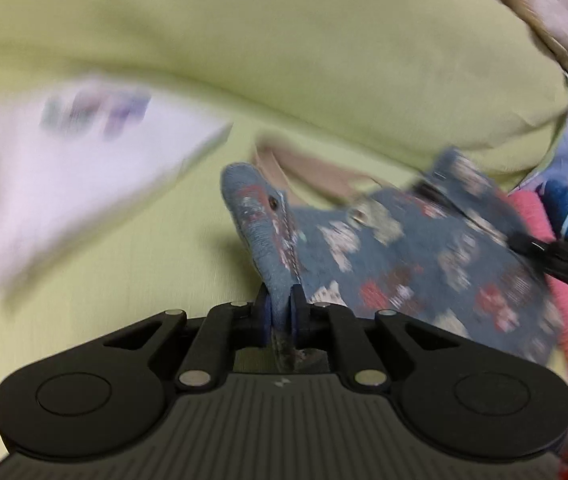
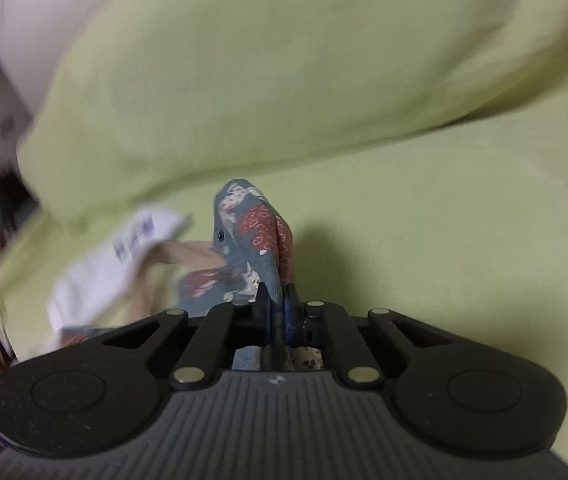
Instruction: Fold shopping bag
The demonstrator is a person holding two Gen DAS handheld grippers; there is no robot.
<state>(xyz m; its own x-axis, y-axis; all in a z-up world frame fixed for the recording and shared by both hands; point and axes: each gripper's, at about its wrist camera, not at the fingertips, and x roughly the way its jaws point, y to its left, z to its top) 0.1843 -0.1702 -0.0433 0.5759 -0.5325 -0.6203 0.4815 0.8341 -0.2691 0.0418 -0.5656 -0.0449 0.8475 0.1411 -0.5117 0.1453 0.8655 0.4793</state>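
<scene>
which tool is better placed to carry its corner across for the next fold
Left, probably. Both tools are shut on the shopping bag, but the left tool faces the spread panel; the right tool sees only its bunched corner.

Black left tool (image 1: 282,304) and right tool (image 2: 278,304): ribbed grey bases, silver pins, blue pads.

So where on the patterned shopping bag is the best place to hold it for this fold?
At its top corners, as now: the left gripper and right gripper each pinch a bunched corner of the shopping bag, coming edge-on from the near side. Likely sound: the cloth hangs limp and the tan handles stay free.
</scene>
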